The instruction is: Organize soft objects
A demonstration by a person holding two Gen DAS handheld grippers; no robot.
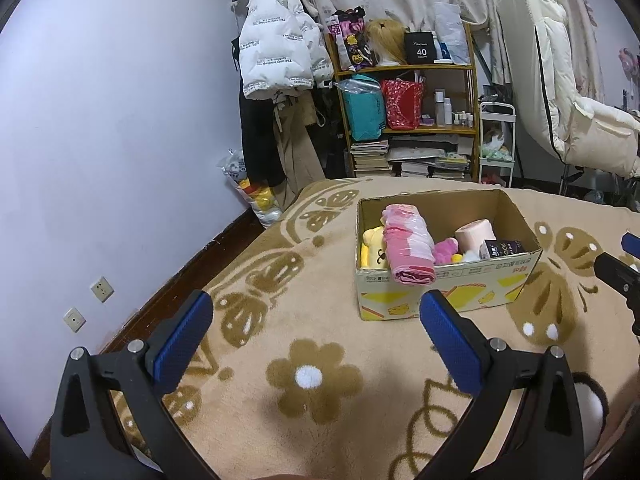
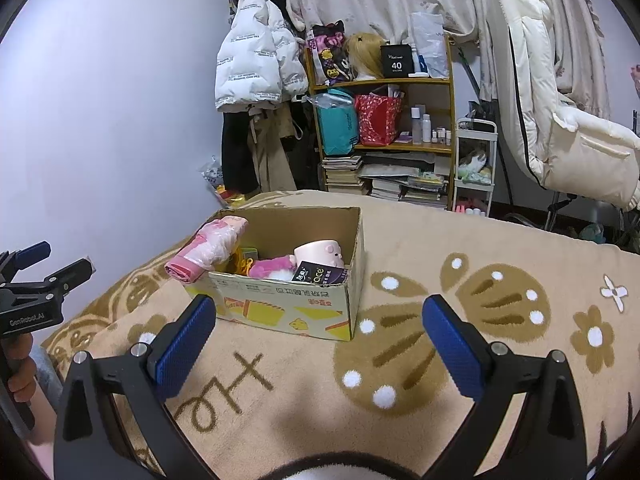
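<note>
Blue-padded fingers spread wide over a flowered blanket (image 1: 320, 360): my left gripper (image 1: 316, 340) hangs empty above the bed, and my right gripper (image 2: 320, 344) hangs just as wide apart and just as empty. Ahead of both stands the cardboard box (image 1: 448, 284), a little to the right of my left tool and a little to the left of my right one, so the two arms look about equally near it. Draped over the box's near-left rim is the pink wrapped bundle (image 1: 408, 244), its long axis running from inside the box out toward me, the outer end overhanging the wall. It looks soft, rolled, sheathed in clear film. My guess is that this overhanging end wants pushing in, and the left arm sits on its side. Packed beside it: a yellow plush (image 1: 374, 250), a magenta plush (image 1: 446, 250), a pale pink roll (image 1: 476, 234) and a dark packet (image 1: 504, 249).
</note>
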